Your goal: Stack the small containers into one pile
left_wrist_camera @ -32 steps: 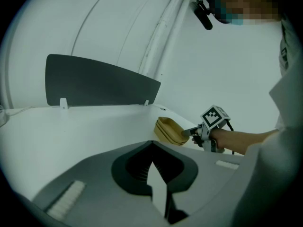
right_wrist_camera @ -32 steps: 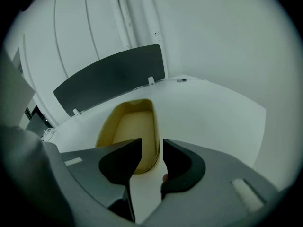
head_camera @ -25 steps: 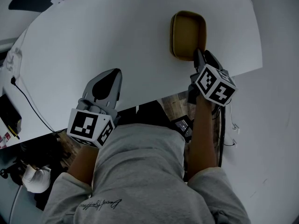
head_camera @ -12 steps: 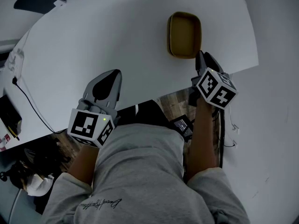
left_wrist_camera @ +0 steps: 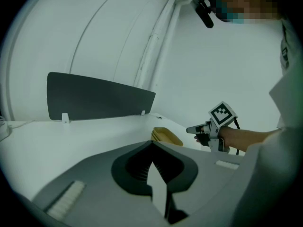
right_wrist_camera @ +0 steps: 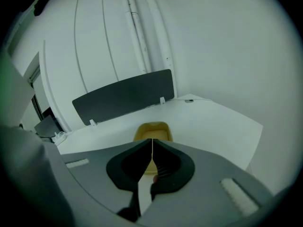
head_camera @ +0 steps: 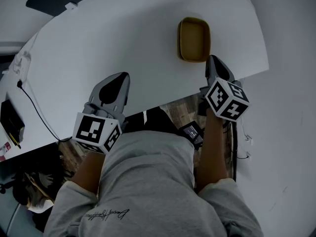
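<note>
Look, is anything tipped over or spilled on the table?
No, nothing stands out. The yellow tubs sit upright, nested in one tidy pile near the edge of the white table, and nothing is spilled.

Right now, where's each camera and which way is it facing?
Head view: on the head, steeply down on table, yellow containers, left gripper, right gripper, forearms, lap.
Left gripper view: on that gripper, along its closed jaws across the table; right gripper and forearm show.
Right gripper view: on that gripper, along jaws that have just been closing on nothing, toward the containers.
Both gripper views share the containers and dark panel.
</note>
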The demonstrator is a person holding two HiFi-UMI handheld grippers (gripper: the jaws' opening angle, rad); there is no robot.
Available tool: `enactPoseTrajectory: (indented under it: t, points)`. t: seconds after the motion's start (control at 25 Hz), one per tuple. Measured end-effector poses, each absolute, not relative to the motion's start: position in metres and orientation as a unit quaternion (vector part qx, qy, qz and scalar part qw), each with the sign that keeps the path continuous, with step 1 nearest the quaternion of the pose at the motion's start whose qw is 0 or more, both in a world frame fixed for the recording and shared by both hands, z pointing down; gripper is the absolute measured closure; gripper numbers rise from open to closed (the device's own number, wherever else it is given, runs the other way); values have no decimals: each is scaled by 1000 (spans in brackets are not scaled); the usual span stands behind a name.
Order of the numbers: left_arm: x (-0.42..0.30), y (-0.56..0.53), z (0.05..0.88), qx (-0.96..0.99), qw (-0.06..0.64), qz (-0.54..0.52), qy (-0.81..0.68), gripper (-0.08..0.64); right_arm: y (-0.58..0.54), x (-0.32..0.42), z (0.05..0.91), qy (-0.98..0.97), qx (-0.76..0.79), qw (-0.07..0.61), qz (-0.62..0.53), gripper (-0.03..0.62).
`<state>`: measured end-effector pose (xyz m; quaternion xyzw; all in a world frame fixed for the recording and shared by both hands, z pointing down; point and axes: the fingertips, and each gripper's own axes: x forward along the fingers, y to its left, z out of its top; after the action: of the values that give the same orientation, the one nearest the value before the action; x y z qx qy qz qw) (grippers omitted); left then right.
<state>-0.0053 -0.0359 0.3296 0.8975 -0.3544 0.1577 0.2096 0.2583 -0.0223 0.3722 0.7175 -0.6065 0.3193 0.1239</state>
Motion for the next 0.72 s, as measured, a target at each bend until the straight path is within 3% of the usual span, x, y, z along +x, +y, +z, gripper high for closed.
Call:
enactPoseTrajectory:
  t: [0.72]
  points:
    - [-10,-35,288,913,191,122,-339,558,-18,155,294,-754,588,127,265,578]
